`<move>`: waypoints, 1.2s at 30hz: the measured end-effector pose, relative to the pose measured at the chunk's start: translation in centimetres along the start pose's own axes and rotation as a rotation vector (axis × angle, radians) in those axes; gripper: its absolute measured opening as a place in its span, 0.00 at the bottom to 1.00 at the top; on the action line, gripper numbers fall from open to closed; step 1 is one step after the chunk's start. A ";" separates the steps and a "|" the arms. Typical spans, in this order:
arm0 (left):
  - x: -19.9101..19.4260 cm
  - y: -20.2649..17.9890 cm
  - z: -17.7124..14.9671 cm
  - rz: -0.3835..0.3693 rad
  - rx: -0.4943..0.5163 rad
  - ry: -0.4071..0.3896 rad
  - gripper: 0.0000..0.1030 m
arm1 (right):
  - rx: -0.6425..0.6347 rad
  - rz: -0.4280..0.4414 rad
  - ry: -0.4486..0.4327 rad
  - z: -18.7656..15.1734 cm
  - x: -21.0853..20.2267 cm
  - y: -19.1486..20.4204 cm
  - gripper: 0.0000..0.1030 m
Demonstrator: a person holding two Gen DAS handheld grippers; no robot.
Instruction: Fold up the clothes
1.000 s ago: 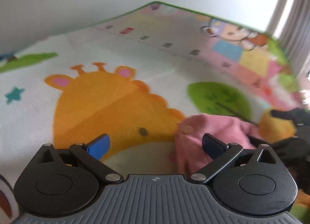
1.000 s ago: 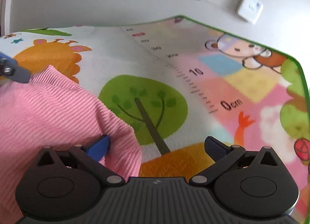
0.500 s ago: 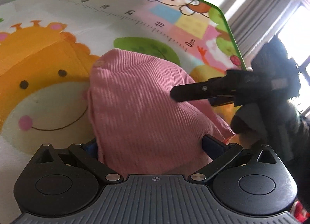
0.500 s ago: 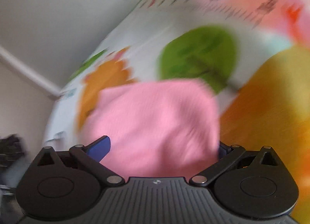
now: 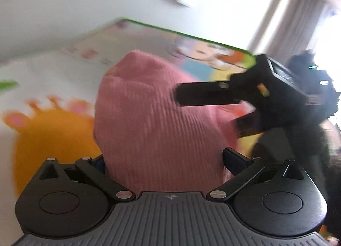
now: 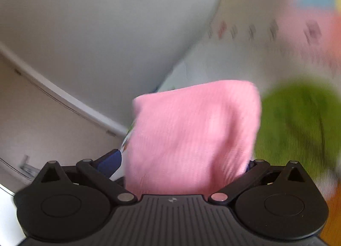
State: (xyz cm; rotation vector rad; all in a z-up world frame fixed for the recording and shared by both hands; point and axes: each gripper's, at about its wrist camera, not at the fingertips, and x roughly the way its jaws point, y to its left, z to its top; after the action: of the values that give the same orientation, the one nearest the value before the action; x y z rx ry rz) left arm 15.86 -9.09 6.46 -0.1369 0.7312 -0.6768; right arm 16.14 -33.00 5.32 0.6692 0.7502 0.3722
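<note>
Pink garment [image 5: 153, 122] between both claws

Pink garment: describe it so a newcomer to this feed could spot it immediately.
Start at the cartoon play mat with its green border. Above it, between both grippers, is the pink garment, a ribbed knit. It is the only cloth in view, plain pink against the mat's printed animals.

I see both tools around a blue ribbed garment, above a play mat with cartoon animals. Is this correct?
Not quite: the garment is pink, not blue, as both wrist views show. The rest holds: the left tool and the right tool each have it between their fingers, above the play mat with cartoon animals.
</note>
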 end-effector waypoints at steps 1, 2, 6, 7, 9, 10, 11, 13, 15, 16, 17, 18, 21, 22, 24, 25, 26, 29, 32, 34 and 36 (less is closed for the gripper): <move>0.3 0.8 0.1 0.047 -0.003 -0.001 1.00 | -0.021 -0.080 -0.052 0.5 0.1 0.0 1.00; 0.6 1.7 -0.2 0.074 -0.023 0.016 1.00 | -0.031 -0.154 -0.097 0.9 0.1 -0.1 1.00; 1.5 4.1 -2.5 0.129 -0.056 0.064 1.00 | -0.121 -0.328 -0.168 1.6 0.2 0.6 1.00; 1.6 4.5 -3.0 0.137 -0.053 0.068 1.00 | -0.155 -0.347 -0.162 1.7 0.5 1.3 1.00; 1.6 4.1 -3.8 0.144 -0.004 0.039 1.00 | -0.226 -0.387 -0.155 1.9 1.6 2.9 1.00; 1.7 4.0 -4.0 0.151 0.015 0.033 1.00 | -0.275 -0.407 -0.154 1.9 2.6 3.8 1.00; 1.8 3.8 -4.2 0.158 0.034 0.028 1.00 | -0.319 -0.421 -0.149 2.0 3.5 4.5 1.00; 1.7 3.9 -4.5 0.159 0.049 0.020 1.00 | -0.375 -0.431 -0.131 2.1 5.8 5.6 1.00; 1.5 4.2 -4.5 0.148 0.040 0.013 1.00 | -0.399 -0.421 -0.104 2.4 8.5 6.2 1.00; 1.3 4.3 -4.4 0.142 0.034 0.010 1.00 | -0.397 -0.424 -0.089 2.7 9.8 5.8 1.00; 1.2 4.3 -4.5 0.140 0.033 0.008 1.00 | -0.391 -0.453 -0.064 2.9 11.4 5.5 1.00; 1.2 4.3 -4.5 0.140 0.033 0.006 1.00 | -0.382 -0.504 -0.026 3.0 13.0 4.9 1.00; 1.2 4.4 -4.5 0.133 0.025 0.003 1.00 | -0.349 -0.589 0.027 3.0 15.7 3.5 1.00; 1.3 4.4 -4.5 0.128 0.020 0.000 1.00 | -0.354 -0.567 0.014 3.1 15.0 3.7 1.00; 1.1 4.5 -4.5 0.120 0.011 -0.005 1.00 | -0.363 -0.519 -0.011 3.2 13.5 4.1 1.00; 1.1 4.5 -4.5 0.117 0.007 -0.007 1.00 | -0.367 -0.470 -0.055 3.3 11.9 4.2 1.00; 0.9 4.5 -4.5 0.115 0.004 -0.009 1.00 | -0.359 -0.440 -0.109 3.4 10.1 4.0 1.00; 0.8 4.3 -4.6 0.116 0.002 -0.011 1.00 | -0.310 -0.541 -0.236 3.5 6.0 2.9 1.00; 0.8 3.9 -4.6 0.130 0.014 -0.008 1.00 | -0.292 -0.724 -0.164 2.9 6.0 -0.3 1.00; 0.8 3.8 -4.6 0.137 0.018 -0.006 1.00 | -0.387 -0.773 -0.138 1.3 6.8 -1.3 1.00; 0.8 3.8 -4.6 0.143 0.019 -0.006 1.00 | -0.488 -0.813 -0.145 -0.3 7.0 -0.9 1.00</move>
State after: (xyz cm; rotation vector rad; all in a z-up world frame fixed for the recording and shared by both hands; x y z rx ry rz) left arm 15.21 -6.12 1.27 -0.0686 0.7213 -0.5460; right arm 20.78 -29.80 0.98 -0.0950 0.6966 -0.2400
